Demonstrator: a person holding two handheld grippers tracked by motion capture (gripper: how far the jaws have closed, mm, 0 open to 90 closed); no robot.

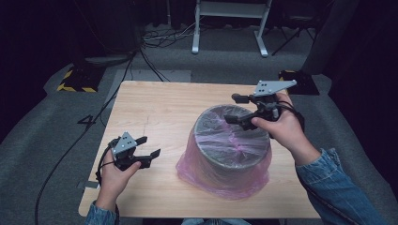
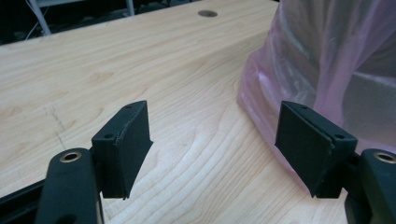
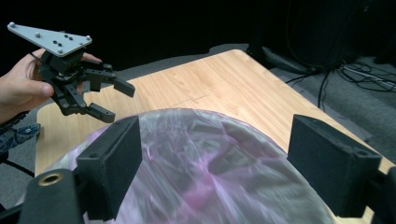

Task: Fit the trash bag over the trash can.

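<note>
A round grey metal container stands at the middle right of the wooden table, wrapped in a thin pink plastic bag that bunches at its foot. My left gripper hovers low over the table to the container's left, open and holding nothing. In the left gripper view its jaws frame bare wood, with the pink bag close by the right-hand jaw. My right gripper hangs above the container's far right rim, open. In the right gripper view its jaws straddle the bag-covered top without touching it.
The left gripper shows beyond the container in the right gripper view. A small round hole lies near the table's far edge. On the grey floor are cables, a white frame and yellow-black striped bases.
</note>
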